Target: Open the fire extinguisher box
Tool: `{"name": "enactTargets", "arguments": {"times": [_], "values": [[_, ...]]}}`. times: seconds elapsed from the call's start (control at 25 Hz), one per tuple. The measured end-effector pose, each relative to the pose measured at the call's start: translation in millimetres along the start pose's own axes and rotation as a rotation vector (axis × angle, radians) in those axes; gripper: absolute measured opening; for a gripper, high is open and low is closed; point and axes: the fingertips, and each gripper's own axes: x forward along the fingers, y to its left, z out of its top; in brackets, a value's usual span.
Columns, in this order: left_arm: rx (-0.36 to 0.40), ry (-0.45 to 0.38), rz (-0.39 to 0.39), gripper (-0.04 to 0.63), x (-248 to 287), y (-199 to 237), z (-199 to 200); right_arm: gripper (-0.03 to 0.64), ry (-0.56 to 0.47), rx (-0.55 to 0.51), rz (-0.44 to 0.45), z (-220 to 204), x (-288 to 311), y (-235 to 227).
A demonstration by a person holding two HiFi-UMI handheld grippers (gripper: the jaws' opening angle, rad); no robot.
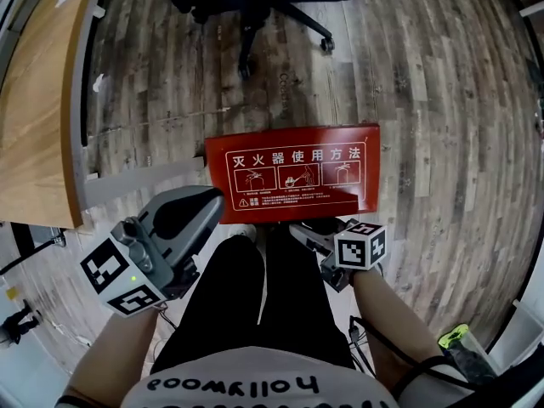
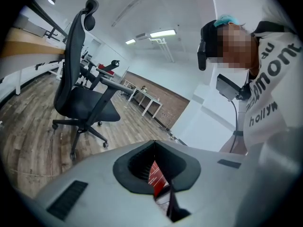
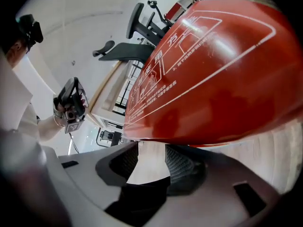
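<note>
Holds left gripper [image 2: 154, 148] clenched and empty, sets right gripper [image 3: 150, 150], jaws parted, at the near edge of the shut box [image 1: 293, 170] on the floor [image 1: 425, 100], likely risks slipping off that edge if closed too shallow.

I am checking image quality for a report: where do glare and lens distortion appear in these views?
Right gripper view: white glare on the red box lid, which bulges like a dome. Left gripper view: ceiling lights burn out, the office chair leans. Head view: floor planks curve near the edges; the lid's print is sharp.
</note>
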Motion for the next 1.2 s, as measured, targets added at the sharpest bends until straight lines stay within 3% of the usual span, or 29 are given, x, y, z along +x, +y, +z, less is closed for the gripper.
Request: {"name": "enactTargets", "arguments": {"times": [0.44,0.76,1.2], "values": [[0.000,0.024,-0.024,0.006,16.4,-2.6,-12.0,0.163,-0.089,0.058,0.108,5.1,0.8,3.5],[0.008,0.015,-0.020,0.007,6.9,-7.5,-12.2,0.163,-0.127,0.041,0.143,6.3,-7.7,16.0],[0.035,-0.010,-0.046,0.006,-16.1,-21.7,-2.9,0.161,-0.315,0.036,0.267,22.8,-39.0,65.2]]}}
